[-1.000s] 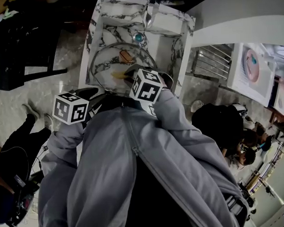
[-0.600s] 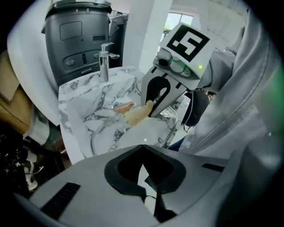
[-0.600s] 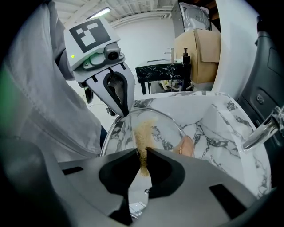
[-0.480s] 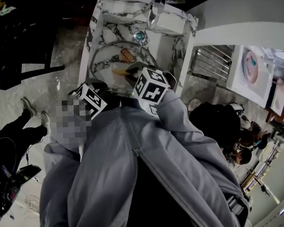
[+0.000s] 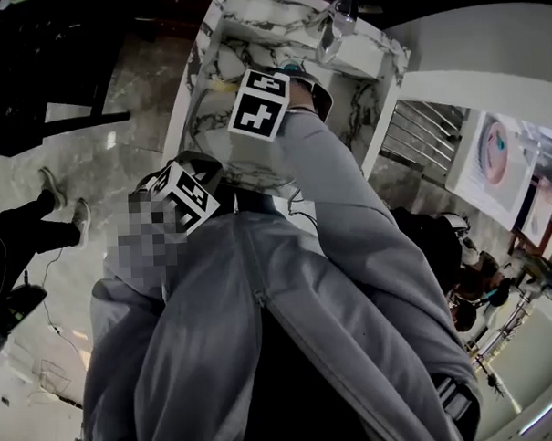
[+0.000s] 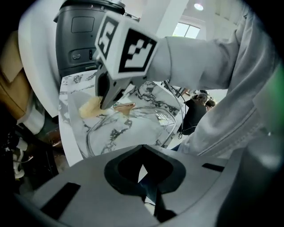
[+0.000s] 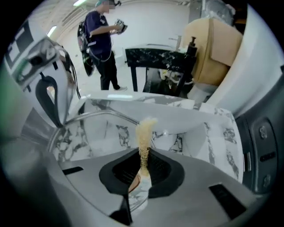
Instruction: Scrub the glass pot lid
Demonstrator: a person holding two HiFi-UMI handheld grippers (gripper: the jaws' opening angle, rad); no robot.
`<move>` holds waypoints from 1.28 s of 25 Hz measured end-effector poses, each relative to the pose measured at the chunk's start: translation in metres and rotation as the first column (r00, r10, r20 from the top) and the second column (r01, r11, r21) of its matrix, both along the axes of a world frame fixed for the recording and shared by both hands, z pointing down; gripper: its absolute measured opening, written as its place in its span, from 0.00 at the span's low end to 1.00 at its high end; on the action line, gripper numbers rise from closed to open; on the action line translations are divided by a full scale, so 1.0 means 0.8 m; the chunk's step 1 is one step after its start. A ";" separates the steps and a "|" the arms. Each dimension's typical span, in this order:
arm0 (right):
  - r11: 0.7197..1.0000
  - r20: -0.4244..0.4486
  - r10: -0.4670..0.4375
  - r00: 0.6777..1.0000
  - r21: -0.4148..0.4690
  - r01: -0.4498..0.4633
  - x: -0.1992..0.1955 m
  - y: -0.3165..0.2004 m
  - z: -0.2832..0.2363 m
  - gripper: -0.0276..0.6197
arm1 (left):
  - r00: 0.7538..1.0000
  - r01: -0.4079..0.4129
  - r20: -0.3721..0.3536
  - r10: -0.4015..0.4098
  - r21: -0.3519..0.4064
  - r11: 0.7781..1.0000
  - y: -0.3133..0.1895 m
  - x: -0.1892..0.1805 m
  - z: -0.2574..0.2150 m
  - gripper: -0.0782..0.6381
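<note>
Right tool point(image 7: 143, 153): jaws clamped on a yellow mesh scrubber point(image 7: 144, 128), its tuft sticking out past the tips.
Left tool point(image 6: 142, 156): jaws closed together; whether they pinch the lid's near rim cannot be made out.
Glass pot lid point(image 6: 133, 131): lying on the marble counter point(image 6: 69, 95), knob point(image 6: 124, 106) up, just ahead of the left tool; the scrubber sits at its far rim, near the knob.
Step in hand: apparently the scrubbing itself, with the scrubber at the edge of the glass.
Next move: likely strokes across the dome, calling for steady downward pressure and a firm left-side brace so the lid does not skid on the slick marble.
</note>
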State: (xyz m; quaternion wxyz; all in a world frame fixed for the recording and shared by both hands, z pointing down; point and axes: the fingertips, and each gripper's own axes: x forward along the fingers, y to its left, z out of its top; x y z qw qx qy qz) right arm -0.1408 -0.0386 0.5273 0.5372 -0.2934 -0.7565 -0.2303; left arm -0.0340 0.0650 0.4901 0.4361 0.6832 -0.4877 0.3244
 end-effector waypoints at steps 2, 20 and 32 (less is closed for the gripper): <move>0.991 -0.046 -0.102 0.994 0.078 0.106 -0.010 0.005 0.031 0.12 | 1.000 0.016 -0.008 -0.016 0.005 1.000 0.001 -0.001 0.000 0.13; 0.779 -0.224 -0.570 0.790 0.159 0.607 0.023 0.062 0.040 0.12 | 0.998 0.036 -0.043 -0.035 0.021 0.999 0.007 -0.008 0.001 0.13; 0.814 -0.109 -0.575 0.811 0.030 0.581 0.122 0.110 -0.026 0.12 | 0.996 0.056 -0.067 -0.054 0.032 0.998 0.006 -0.007 0.001 0.13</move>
